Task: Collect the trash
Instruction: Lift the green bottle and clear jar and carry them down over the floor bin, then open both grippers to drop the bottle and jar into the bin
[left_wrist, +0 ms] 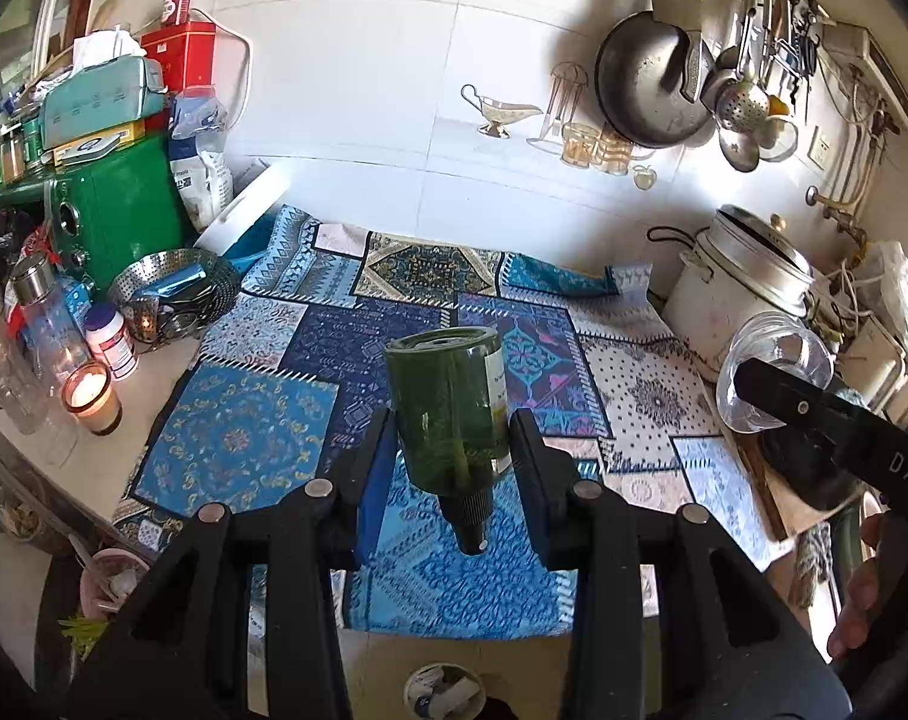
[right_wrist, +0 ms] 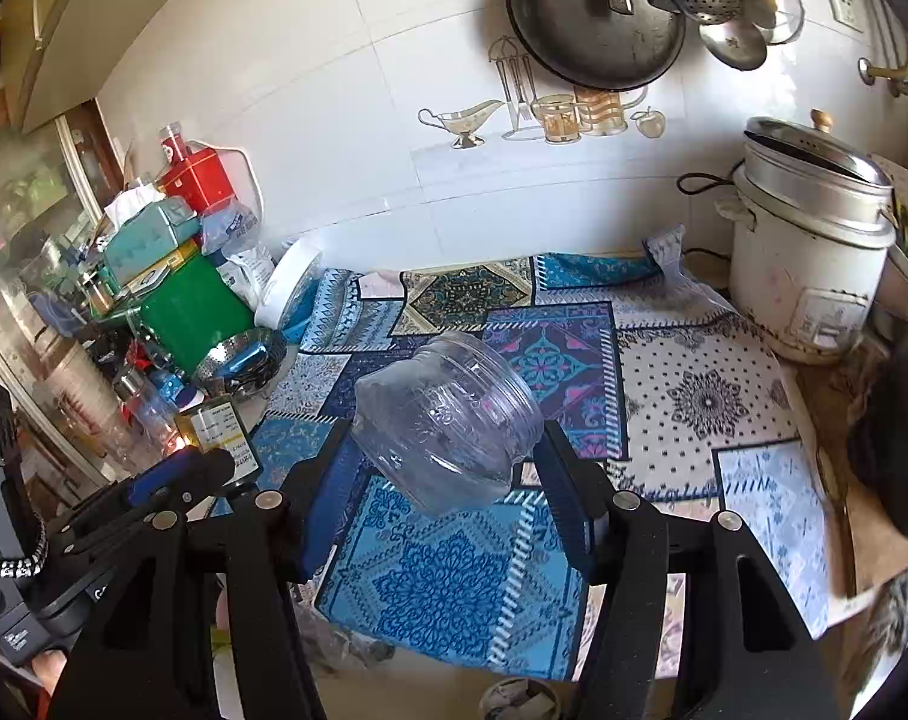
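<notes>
Counter [left_wrist: 153, 384] carries a blue patchwork-print cloth [left_wrist: 261, 438] spread directly below and ahead of both tools. Left of the tools, on bare counter: lit candle in a glass [left_wrist: 90, 396], white pill bottle [left_wrist: 113, 341], perforated steel steamer basket [left_wrist: 174, 294], green box-shaped appliance [left_wrist: 117, 222]. Right of the tools, beyond the cloth edge: white rice cooker [right_wrist: 808, 264].

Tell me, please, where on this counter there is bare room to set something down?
The patterned cloth is bare from the steamer basket on the left across to the rice cooker. The left end, around the lit candle and green box, is crowded.
</notes>
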{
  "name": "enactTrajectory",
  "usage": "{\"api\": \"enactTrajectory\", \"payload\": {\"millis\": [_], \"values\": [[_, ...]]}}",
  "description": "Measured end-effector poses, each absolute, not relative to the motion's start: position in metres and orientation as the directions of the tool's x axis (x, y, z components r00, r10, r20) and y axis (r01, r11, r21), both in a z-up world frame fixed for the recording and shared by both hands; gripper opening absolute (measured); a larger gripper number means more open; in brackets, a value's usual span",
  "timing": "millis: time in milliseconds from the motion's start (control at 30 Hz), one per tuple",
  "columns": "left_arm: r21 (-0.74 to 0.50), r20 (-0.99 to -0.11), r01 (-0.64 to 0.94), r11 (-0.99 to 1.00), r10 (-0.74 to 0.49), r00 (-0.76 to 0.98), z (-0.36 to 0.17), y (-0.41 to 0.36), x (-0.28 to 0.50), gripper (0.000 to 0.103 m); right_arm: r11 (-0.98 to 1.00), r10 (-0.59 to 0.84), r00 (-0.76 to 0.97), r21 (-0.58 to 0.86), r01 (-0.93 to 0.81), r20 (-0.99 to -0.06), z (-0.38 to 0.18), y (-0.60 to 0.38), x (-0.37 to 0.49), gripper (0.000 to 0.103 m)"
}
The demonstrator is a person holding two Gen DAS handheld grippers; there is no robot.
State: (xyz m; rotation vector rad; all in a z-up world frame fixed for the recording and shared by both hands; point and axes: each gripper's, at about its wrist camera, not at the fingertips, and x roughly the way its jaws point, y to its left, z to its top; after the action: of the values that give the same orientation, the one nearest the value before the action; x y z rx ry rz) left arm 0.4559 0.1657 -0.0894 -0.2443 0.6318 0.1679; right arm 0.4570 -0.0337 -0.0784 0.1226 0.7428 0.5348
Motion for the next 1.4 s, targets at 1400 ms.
{"api": "enactTrajectory", "payload": {"millis": [1400], "values": [[-0.187, -0.929, -0.194, 0.963, -0.109, 0.354, -0.494, 0.073, 0.387, 0.037, 0.947, 0.313, 0.238, 0.282, -0.154, -0.919, -0.465, -0.119, 0.351, 0.057]]}}
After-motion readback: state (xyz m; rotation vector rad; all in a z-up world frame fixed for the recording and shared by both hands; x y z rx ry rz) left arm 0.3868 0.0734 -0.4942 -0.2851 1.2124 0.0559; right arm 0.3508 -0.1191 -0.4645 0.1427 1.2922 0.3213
